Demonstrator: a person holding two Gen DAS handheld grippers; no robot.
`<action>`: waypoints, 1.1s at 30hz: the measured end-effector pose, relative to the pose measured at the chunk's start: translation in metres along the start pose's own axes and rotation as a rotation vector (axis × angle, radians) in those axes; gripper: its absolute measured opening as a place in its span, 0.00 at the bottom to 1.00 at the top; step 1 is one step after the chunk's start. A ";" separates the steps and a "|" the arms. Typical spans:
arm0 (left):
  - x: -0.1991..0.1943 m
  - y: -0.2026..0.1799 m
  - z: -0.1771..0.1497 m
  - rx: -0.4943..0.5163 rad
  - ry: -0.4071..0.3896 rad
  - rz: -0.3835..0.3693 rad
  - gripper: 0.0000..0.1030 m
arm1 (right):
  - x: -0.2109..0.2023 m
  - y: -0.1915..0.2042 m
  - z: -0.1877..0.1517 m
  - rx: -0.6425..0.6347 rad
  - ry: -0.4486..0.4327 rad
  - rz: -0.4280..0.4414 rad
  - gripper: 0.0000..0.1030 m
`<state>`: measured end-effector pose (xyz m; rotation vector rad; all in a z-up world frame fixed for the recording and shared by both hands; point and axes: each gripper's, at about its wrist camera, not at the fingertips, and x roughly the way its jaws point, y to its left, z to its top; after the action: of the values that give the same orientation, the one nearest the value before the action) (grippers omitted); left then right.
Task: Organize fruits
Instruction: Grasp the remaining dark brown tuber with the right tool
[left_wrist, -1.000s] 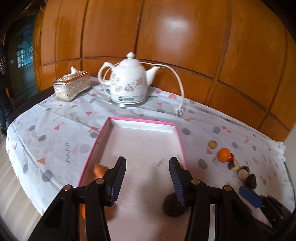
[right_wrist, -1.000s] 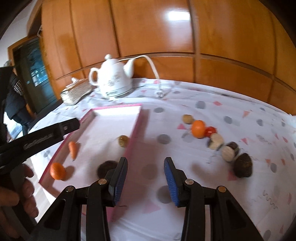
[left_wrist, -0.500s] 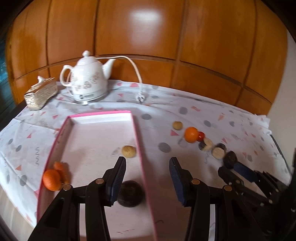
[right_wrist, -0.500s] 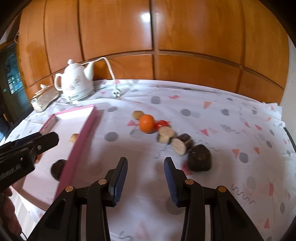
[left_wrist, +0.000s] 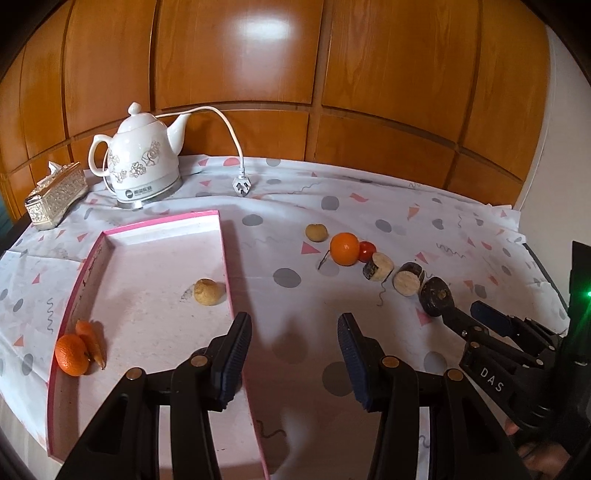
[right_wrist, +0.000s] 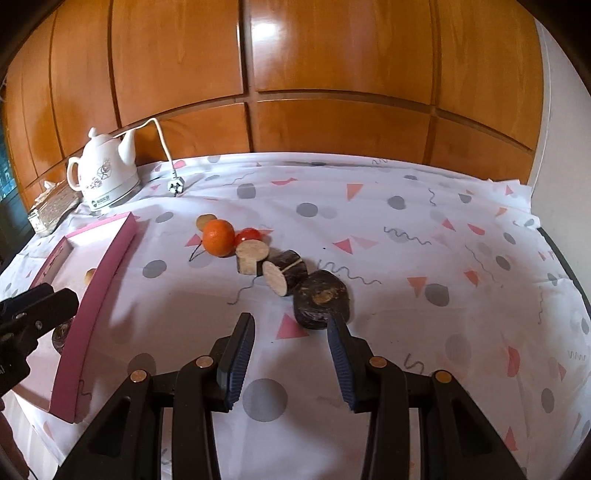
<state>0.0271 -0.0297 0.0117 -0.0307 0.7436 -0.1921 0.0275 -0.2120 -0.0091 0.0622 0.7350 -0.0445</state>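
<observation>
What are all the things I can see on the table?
Tray: one, pink rim, left on the table.
Oranges: two, orange; one in the tray, one on the cloth.
Carrot: one, orange, touching the tray orange.
Tan round fruits: two; in the tray, on the cloth.
Tomato: one, red, beside the cloth orange.
Cut dark pieces: two, pale faces.
Dark lump: one, near the right gripper.
Kettle: one, white, back left.
Tissue box: one, gold.
Tablecloth: one, white, patterned.
Left gripper: open.
Right gripper: open.
</observation>
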 end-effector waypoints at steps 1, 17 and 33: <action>0.001 -0.001 0.000 -0.002 0.003 -0.006 0.48 | 0.000 -0.001 -0.001 0.001 0.000 -0.002 0.40; 0.044 -0.021 0.018 0.014 0.078 0.011 0.47 | 0.010 -0.033 0.012 0.050 -0.013 -0.029 0.40; 0.073 -0.019 0.041 -0.016 0.117 -0.017 0.35 | 0.018 -0.047 0.012 0.084 -0.018 -0.038 0.40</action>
<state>0.1041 -0.0638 -0.0051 -0.0413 0.8613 -0.2050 0.0460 -0.2599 -0.0142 0.1278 0.7162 -0.1123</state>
